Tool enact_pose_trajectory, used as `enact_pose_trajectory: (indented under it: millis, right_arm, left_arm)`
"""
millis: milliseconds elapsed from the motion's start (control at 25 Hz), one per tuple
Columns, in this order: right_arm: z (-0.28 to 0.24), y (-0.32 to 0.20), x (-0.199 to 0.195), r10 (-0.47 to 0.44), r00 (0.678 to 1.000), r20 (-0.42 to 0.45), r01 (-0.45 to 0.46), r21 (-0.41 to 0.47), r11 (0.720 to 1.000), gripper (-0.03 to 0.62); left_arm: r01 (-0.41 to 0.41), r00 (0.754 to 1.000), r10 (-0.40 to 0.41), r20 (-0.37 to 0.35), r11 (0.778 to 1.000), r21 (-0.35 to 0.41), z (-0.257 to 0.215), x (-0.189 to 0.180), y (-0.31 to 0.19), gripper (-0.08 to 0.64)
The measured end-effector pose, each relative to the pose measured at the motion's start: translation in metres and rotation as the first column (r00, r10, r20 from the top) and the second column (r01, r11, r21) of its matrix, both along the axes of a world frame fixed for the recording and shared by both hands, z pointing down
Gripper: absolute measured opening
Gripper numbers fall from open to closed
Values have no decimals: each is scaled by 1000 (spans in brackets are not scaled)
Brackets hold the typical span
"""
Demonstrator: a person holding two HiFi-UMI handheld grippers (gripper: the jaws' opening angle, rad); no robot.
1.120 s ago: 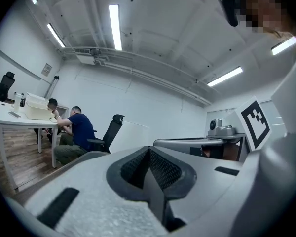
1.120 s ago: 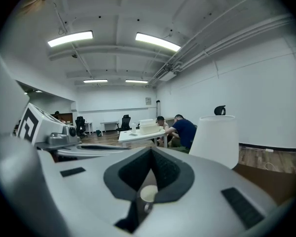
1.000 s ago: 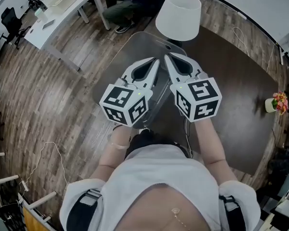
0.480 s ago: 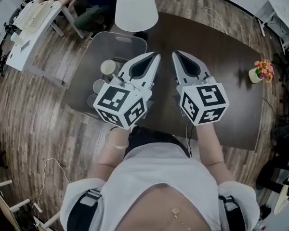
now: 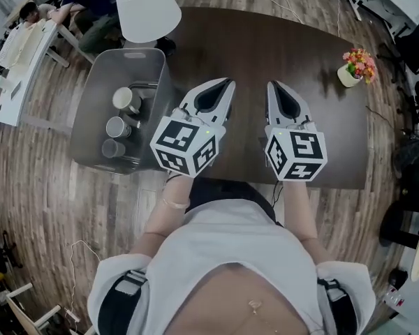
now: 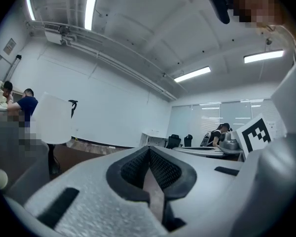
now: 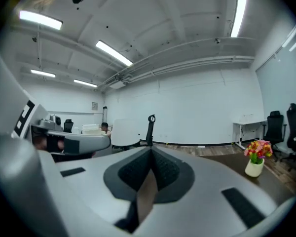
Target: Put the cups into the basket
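Wood-plank flooring surrounds a dark table [image 5: 251,54] that fills the middle of the frame. At its left end sits a frosted basket [image 5: 87,96], within easy reach. Three cups [image 5: 126,100] appear to stand inside it already, so the job looks done. Centre frame, the left gripper [image 5: 225,82] and right gripper [image 5: 273,86] hover side by side over the table, each with jaws pressed together on nothing. The cloudy walls blur the cups — what the basket rests on I cannot tell.

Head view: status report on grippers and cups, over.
Left gripper shut, empty; right gripper shut, empty. Three pale cups inside the translucent grey plastic basket. Nothing between grippers and basket.
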State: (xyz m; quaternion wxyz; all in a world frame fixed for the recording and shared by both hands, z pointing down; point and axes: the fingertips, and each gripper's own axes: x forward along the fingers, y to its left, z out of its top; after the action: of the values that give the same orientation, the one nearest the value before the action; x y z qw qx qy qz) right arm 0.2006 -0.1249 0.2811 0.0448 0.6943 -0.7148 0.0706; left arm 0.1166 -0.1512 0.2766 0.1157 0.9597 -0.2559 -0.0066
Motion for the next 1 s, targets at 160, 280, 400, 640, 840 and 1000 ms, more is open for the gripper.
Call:
enact_pose_trajectory:
  millis: [160, 280, 400, 640, 840, 1000]
  right_arm:
    - [47, 17, 12, 39, 999, -27, -40, -62, 997, 11]
    - [85, 23, 9, 41, 999, 0, -41, -109, 993, 11]
    - [110, 27, 4, 31, 998, 51, -24, -141, 990, 11]
    - [117, 31, 3, 8, 996, 88, 5, -144, 990, 11]
    - [120, 39, 13, 1, 989, 149, 21, -144, 989, 11]
    - [122, 40, 20, 2, 990, 144, 19, -140, 990, 11]
  left_arm:
    - [11, 999, -11, 44, 1000, -11, 42, 21, 9, 9]
    - [24, 997, -21, 68, 999, -37, 72, 27, 15, 9]
    - [42, 996, -36, 76, 997, -67, 92, 26, 20, 9]
    - [62, 995, -54, 81, 994, -91, 106, 26, 24, 9]
    - [53, 995, -43, 94, 993, -105, 112, 41, 32, 9]
    - [52, 995, -42, 88, 993, -109, 112, 48, 37, 9]
